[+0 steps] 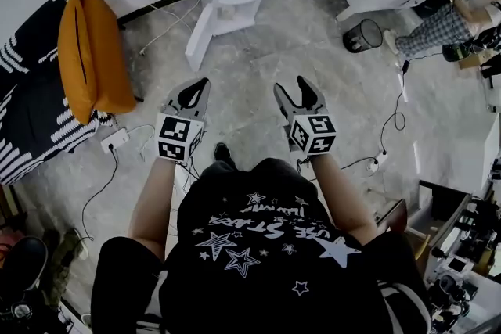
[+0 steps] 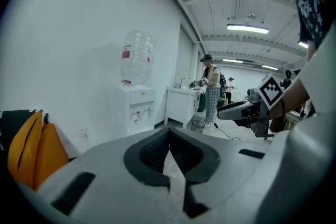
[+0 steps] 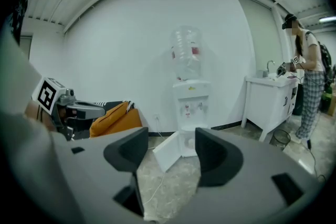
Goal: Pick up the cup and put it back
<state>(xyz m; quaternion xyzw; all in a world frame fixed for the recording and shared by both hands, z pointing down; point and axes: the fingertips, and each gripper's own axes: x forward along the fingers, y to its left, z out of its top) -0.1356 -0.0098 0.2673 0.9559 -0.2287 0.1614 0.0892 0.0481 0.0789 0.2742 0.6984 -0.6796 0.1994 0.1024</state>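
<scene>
Head view: left gripper (image 1: 203, 84) and right gripper (image 1: 290, 87) hover side by side above grey floor (image 1: 258, 51). Left gripper view: its jaws are pressed together, empty, facing a water dispenser (image 2: 137, 107). Right gripper view: jaws stand apart with nothing between. No view shows the cup.

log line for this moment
left gripper: shut, empty | right gripper: open, empty | cup: not in view | ahead: water dispenser, door open
</scene>
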